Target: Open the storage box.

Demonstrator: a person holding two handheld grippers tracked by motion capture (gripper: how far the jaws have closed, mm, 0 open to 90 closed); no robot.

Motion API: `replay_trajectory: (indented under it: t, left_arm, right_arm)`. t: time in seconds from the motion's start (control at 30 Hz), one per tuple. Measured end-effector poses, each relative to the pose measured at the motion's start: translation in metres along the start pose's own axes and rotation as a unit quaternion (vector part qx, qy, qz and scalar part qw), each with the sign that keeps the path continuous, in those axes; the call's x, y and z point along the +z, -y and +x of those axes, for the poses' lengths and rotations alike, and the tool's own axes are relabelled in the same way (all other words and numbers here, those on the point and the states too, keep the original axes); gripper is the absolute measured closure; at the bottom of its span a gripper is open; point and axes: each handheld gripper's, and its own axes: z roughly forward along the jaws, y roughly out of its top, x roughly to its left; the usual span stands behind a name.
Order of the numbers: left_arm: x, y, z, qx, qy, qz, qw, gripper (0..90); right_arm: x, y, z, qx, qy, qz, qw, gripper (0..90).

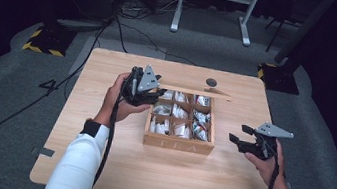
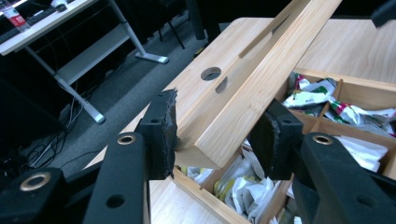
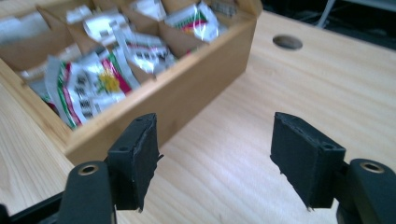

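A wooden tea box [image 1: 178,144] stands in the middle of the table, its compartments full of tea bags [image 1: 179,111]. Its lid [image 1: 192,91] is lifted and shows edge-on along the box's far side. My left gripper [image 1: 144,91] is at the box's far left corner, shut on the lid. In the left gripper view both pads of the left gripper [image 2: 219,140] press on the lid [image 2: 261,79] near its corner, above the tea bags [image 2: 317,98]. My right gripper [image 1: 240,134] hovers open to the right of the box. The right gripper [image 3: 215,158] has bare table between its jaws, beside the box wall [image 3: 187,98].
A round hole [image 1: 211,82] is cut in the tabletop behind the box. A white desk frame [image 1: 214,10] and cables lie on the floor beyond the table. Bare tabletop [image 1: 145,172] spreads in front of the box and on both its sides.
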Motion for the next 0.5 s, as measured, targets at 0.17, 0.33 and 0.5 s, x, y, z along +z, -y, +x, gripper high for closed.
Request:
replay_trajectory:
  t: [0.17,0.33,0.5]
  left_arm:
    - [0.002,-0.004,0.006,-0.009,0.001,-0.005,0.9999,54.2]
    - [0.004,-0.008,0.013,-0.021,-0.001,-0.01,0.9997,54.0]
    - [0.007,-0.013,0.019,-0.029,-0.003,-0.012,0.9995,53.9]
  right_arm:
    - [0.005,0.013,-0.002,0.004,-0.003,0.022,0.9997,32.3]
    - [0.008,0.02,-0.006,0.011,-0.005,0.032,0.9994,32.3]
    - [0.01,0.022,-0.008,0.02,-0.007,0.033,0.9992,32.2]
